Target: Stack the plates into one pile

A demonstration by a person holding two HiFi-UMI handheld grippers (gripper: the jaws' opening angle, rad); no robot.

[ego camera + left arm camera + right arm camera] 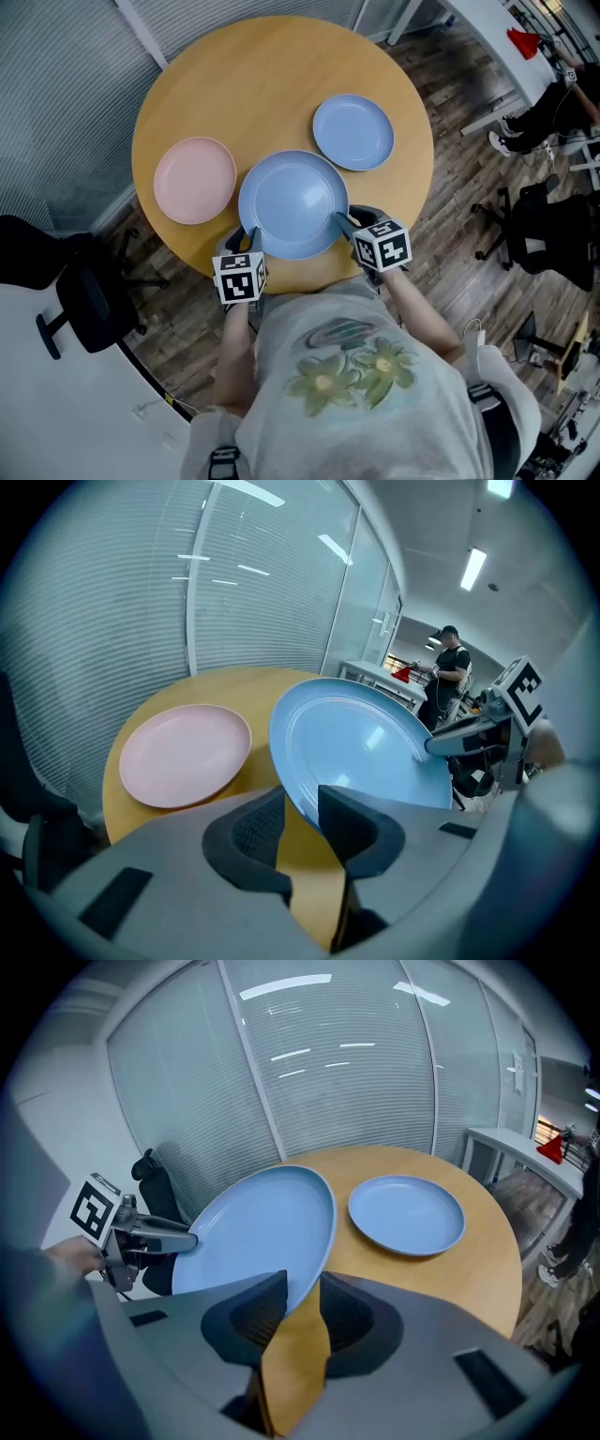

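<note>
Large blue plate (292, 202): smooth, plastic-looking, with a soft sheen and pale highlights in the well. Small blue plate (353, 131): the same smooth finish. Pink plate (194, 179): smooth, looked more matt.

Table top (253, 75): light wood look, smooth, satin.

Left gripper (300, 803) and right gripper (302, 1293): shells were matt grey plastic. Pads (255, 832) were dark and finely ribbed.

Floor (450, 272): wood planks in mixed browns.
</note>
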